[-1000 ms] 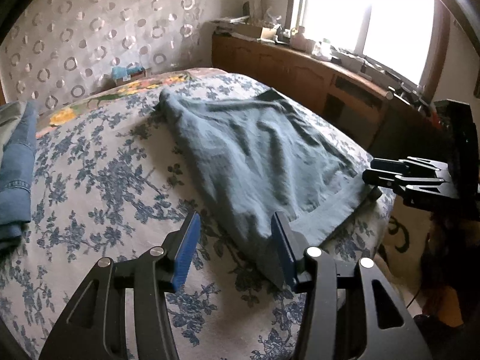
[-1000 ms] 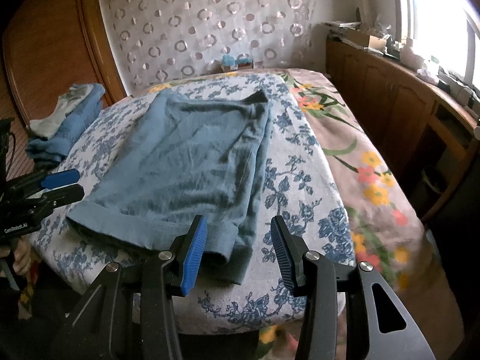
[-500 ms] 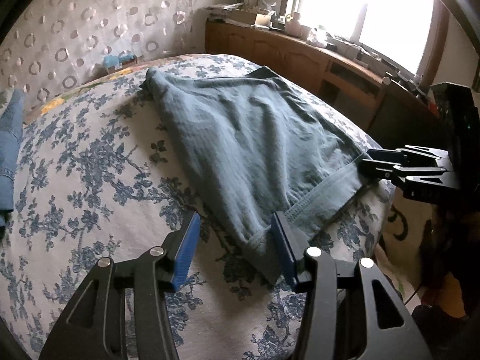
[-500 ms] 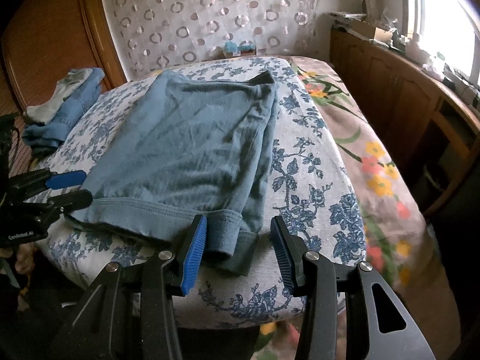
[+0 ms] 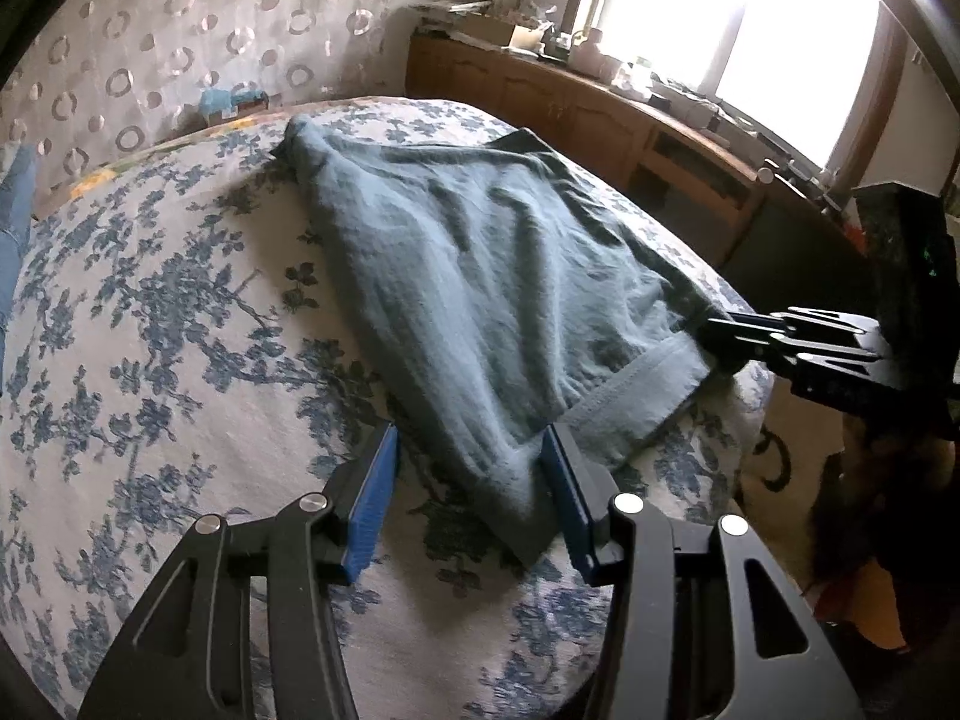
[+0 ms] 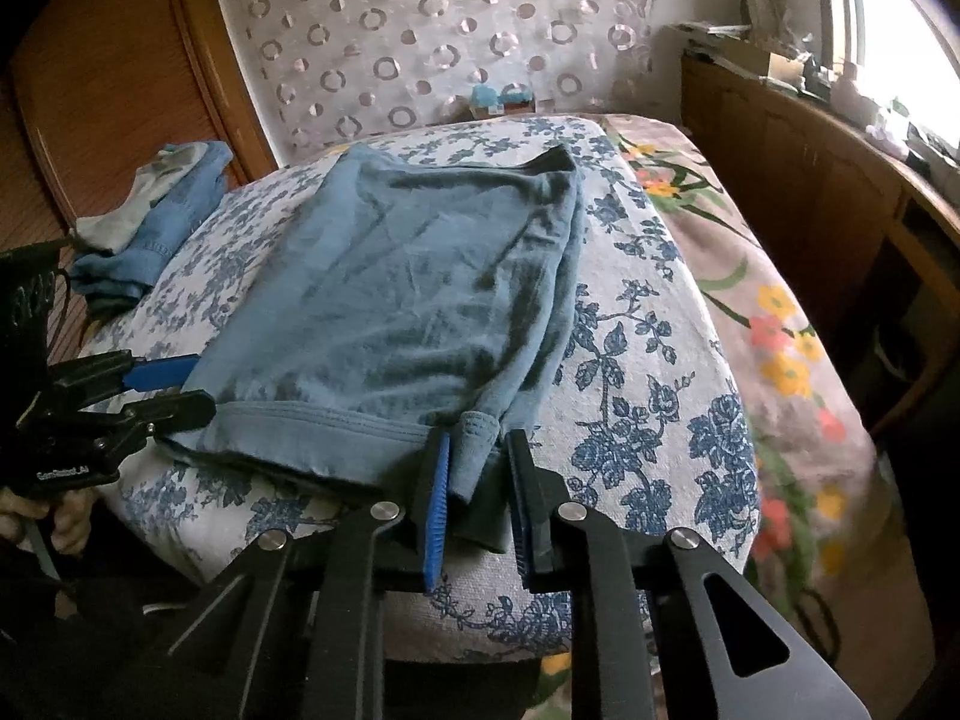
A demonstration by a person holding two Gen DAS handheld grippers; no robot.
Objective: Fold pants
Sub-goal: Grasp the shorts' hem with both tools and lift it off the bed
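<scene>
Blue-grey pants (image 5: 480,252) (image 6: 390,276) lie folded lengthwise on the flower-print bed (image 5: 150,360) (image 6: 648,360), with the hem band at the near edge. My left gripper (image 5: 469,438) is open. The hem's left corner lies between its fingers, against the right pad and loose from the left one. That gripper also shows in the right wrist view (image 6: 201,387), straddling the same corner. My right gripper (image 6: 480,441) has its jaws closing on the hem's right corner, which is bunched up between the blue pads. From the left wrist view it (image 5: 714,330) sits at the hem's far end.
A pile of folded jeans (image 6: 150,228) lies at the bed's far left. A patterned headboard (image 6: 420,60) backs the bed, with a small blue box (image 6: 501,99) in front of it. A wooden cabinet (image 5: 600,114) (image 6: 810,180) runs along the window side. A hand (image 6: 54,516) holds the left gripper.
Both grippers have come closer to the hem. The right jaws have narrowed sharply around the right corner and bunched it. The left jaws keep the same width.
</scene>
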